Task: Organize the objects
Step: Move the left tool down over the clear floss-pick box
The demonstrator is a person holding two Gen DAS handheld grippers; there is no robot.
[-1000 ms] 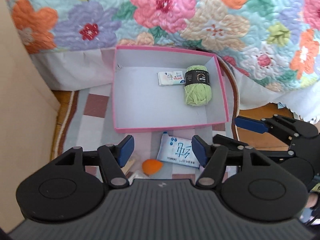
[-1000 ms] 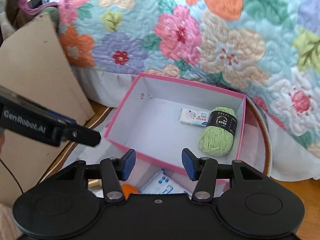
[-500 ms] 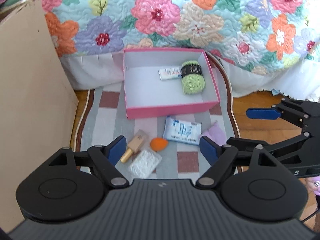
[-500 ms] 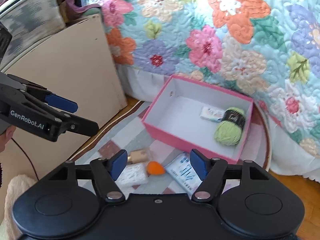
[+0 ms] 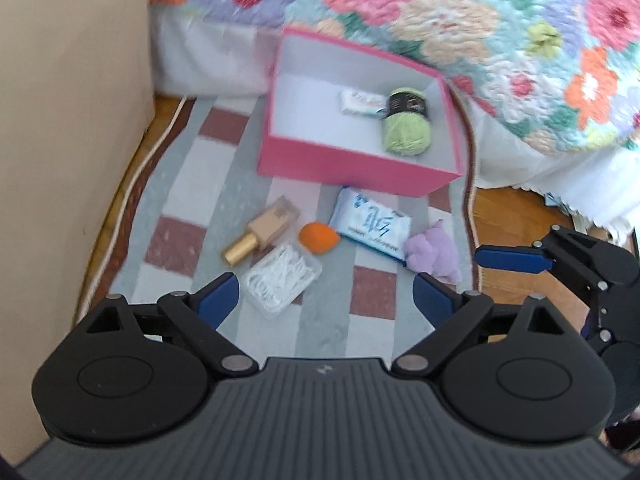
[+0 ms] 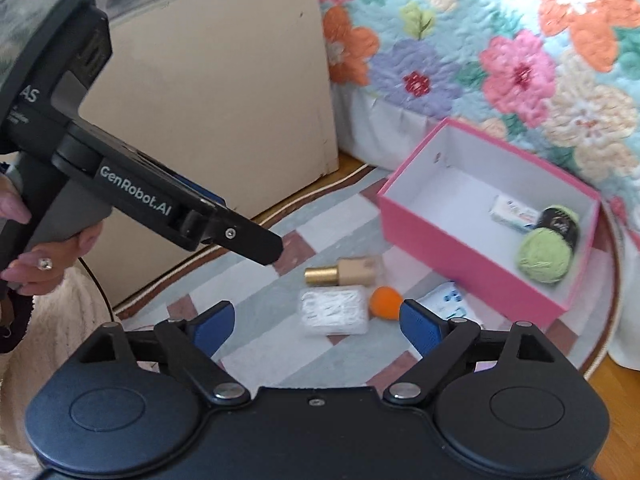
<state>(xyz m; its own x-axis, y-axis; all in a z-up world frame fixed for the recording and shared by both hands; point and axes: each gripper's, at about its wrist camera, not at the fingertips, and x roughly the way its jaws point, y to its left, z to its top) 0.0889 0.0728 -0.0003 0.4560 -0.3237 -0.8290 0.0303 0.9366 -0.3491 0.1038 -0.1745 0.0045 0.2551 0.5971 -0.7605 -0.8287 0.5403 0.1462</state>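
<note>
A pink box (image 5: pixel 352 170) (image 6: pixel 460 240) stands on the checked rug and holds green yarn (image 5: pixel 406 132) (image 6: pixel 544 256) and a small white packet (image 5: pixel 360 104) (image 6: pixel 514 212). In front of it lie a gold-capped bottle (image 5: pixel 264 230) (image 6: pixel 340 272), a clear box of cotton swabs (image 5: pixel 282 276) (image 6: pixel 334 310), an orange sponge (image 5: pixel 318 237) (image 6: pixel 385 301), a blue tissue pack (image 5: pixel 370 224) (image 6: pixel 448 304) and a purple soft item (image 5: pixel 432 254). My left gripper (image 5: pixel 326 300) is open and empty above the swabs. My right gripper (image 6: pixel 316 322) is open and empty.
A beige cardboard panel (image 5: pixel 72 120) (image 6: pixel 224 120) stands at the left. A floral quilt (image 5: pixel 480 20) (image 6: pixel 500 40) hangs behind the box. Wooden floor (image 5: pixel 508 216) shows right of the rug. The other gripper shows in each view, the right one (image 5: pixel 560 260) and the left one (image 6: pixel 160 208).
Both grippers have pulled back from the box and opened wider. The loose items on the rug have come into view.
</note>
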